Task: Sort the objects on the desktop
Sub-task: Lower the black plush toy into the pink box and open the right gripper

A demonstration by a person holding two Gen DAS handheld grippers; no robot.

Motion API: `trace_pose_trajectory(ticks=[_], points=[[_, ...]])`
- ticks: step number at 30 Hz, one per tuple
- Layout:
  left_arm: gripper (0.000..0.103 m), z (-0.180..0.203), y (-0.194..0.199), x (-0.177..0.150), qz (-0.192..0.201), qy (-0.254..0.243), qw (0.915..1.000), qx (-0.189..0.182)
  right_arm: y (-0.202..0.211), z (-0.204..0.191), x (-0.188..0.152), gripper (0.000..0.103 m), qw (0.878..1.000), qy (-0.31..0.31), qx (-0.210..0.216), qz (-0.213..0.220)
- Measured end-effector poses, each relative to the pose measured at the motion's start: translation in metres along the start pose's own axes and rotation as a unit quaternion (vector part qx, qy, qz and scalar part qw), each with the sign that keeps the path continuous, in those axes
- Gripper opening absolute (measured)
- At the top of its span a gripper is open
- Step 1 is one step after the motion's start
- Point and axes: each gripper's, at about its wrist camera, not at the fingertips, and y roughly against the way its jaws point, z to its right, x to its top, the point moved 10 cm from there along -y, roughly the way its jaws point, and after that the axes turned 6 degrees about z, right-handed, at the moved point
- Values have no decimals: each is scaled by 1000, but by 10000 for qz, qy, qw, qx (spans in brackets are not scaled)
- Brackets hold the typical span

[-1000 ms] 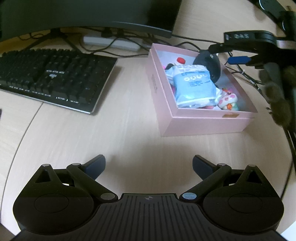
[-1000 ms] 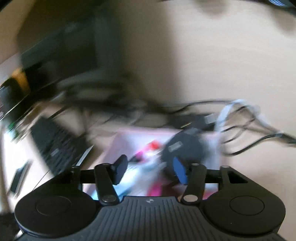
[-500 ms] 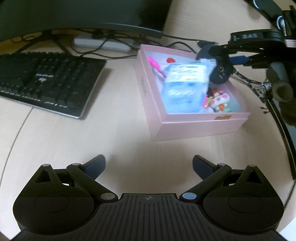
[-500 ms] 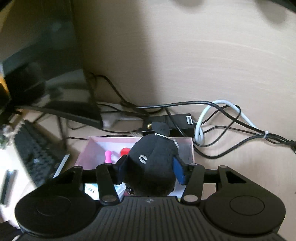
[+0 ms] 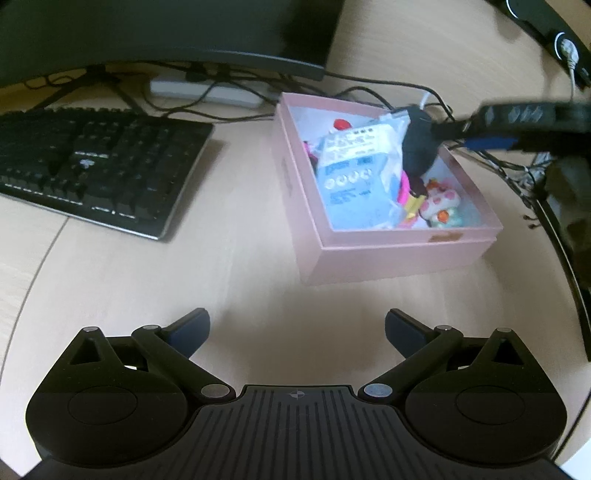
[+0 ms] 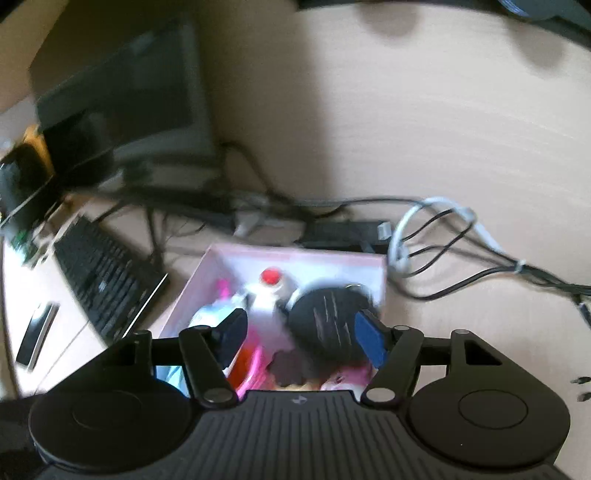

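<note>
I judge the sorting nearly done: the pink box point(image 5: 388, 254) already holds a blue packet point(image 5: 354, 177) and small toys. My right claw point(image 6: 306, 332) hangs spread over the box, the black plush point(image 6: 328, 321) lying loose between its fingers. My left claw point(image 5: 297, 328) is wide apart, holding nothing above the counter point(image 5: 184, 277).

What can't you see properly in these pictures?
- Black plush toy: smeared by motion blur in the right wrist view, so whether the right gripper touches it is unclear.
- Small toys under the blue packet in the pink box: mostly covered in the left wrist view.
- Monitor: cut off by the top edge in the left wrist view.
</note>
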Motion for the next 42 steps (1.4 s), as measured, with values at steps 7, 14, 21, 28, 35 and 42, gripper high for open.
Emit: trace_pose_trajectory(ticks=[7,14,21,28,35,42], points=[[103,-5,5,0,28,-26,9999,116,-44,1,-12,42,9987,-464,3,-214],[103,-18,5,1,36,145,9994,309,-20,-1,21,42,9973,-394,79,617],[103,-10,1,2,-3,6,9995,309,-54,5,20,46,9961,-434,-376,664],[103,-6,-1,2,-16,-5,9996,271,-22,-24,23,46,9977,70,419,525],[103,-9,-1,-1,-48,-3,9995,321,-62,23,26,67,9951,-878,-173,422],[103,3,12,31,614,-152,9980,97,-69,-19,13,62,9997,165,119,148]])
